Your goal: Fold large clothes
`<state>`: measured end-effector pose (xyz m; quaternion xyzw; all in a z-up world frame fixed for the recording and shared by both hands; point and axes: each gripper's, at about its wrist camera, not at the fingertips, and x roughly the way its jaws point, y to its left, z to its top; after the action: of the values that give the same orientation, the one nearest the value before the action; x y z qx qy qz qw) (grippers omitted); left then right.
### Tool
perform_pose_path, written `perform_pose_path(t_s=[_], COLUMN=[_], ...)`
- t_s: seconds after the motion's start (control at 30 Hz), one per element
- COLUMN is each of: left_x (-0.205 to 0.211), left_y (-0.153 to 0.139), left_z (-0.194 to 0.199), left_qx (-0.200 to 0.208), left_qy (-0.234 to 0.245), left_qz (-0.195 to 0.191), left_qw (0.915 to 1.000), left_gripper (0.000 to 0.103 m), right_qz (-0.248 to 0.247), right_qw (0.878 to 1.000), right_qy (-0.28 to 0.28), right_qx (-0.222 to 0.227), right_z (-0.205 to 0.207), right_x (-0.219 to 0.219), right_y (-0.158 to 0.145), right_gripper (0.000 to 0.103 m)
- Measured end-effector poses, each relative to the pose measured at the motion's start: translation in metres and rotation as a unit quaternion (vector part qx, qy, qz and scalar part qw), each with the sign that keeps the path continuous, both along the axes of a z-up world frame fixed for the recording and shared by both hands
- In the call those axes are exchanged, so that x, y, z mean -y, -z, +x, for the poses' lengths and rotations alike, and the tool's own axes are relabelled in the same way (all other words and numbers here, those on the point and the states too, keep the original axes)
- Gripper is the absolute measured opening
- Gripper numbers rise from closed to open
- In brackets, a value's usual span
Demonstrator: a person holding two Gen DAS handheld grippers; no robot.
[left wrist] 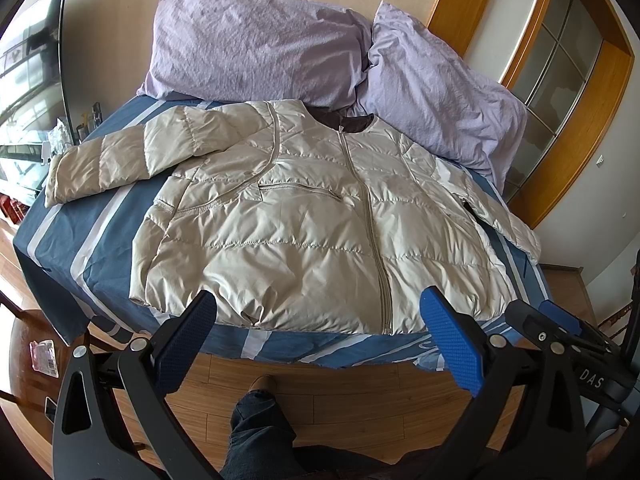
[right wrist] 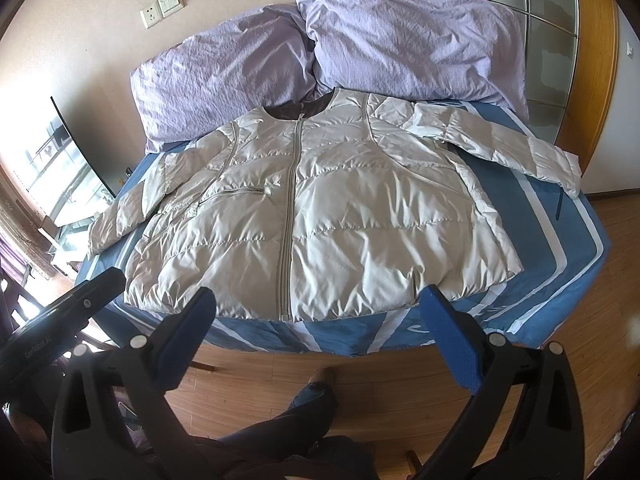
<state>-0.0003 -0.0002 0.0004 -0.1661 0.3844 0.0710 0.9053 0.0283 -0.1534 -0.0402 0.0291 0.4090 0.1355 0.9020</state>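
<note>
A beige quilted puffer jacket [left wrist: 304, 220] lies flat and zipped, front up, on the bed, hem toward me, both sleeves spread out to the sides. It also shows in the right wrist view [right wrist: 320, 216]. My left gripper [left wrist: 320, 312] is open and empty, held just short of the hem, above the bed's near edge. My right gripper [right wrist: 316, 308] is open and empty too, at the hem near the zipper's lower end. The right gripper [left wrist: 560, 320] shows at the right in the left wrist view.
The bed has a blue sheet with white stripes [left wrist: 80, 232]. Two lilac pillows [left wrist: 256, 44] [left wrist: 436, 88] lean against the wall behind the collar. Wooden floor [left wrist: 340, 392] and my leg [left wrist: 260, 420] lie below. A wooden-framed door [left wrist: 560, 64] stands at right.
</note>
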Motion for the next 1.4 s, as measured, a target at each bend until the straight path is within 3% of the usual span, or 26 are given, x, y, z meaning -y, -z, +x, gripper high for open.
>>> perform_pose_path(t_s=[0.77, 0.9, 1.23, 1.4], left_x=[0.000, 0.000, -0.001, -0.010], left_y=[0.000, 0.000, 0.004, 0.009], left_z=[0.000, 0.000, 0.020, 0.047], left_qx=[0.001, 0.000, -0.011, -0.021], left_qy=[0.000, 0.001, -0.004, -0.018], left_qz=[0.000, 0.000, 0.001, 0.029], left_qw=[1.0000, 1.0000, 0.9999, 0.9992], left_gripper=[0.102, 0.102, 0.102, 0.102], right_qz=[0.000, 0.000, 0.011, 0.021], right_qw=[1.000, 1.000, 1.000, 0.998], right_qy=[0.000, 0.000, 0.011, 0.056], right_qx=[0.001, 0.001, 0.004, -0.007], right_z=[0.004, 0.003, 0.040, 0.075], right_x=[-0.001, -0.003, 0.008, 0.038], right_y=[0.001, 0.012, -0.001, 0.009], right_gripper=[0.101, 0.101, 0.101, 0.101])
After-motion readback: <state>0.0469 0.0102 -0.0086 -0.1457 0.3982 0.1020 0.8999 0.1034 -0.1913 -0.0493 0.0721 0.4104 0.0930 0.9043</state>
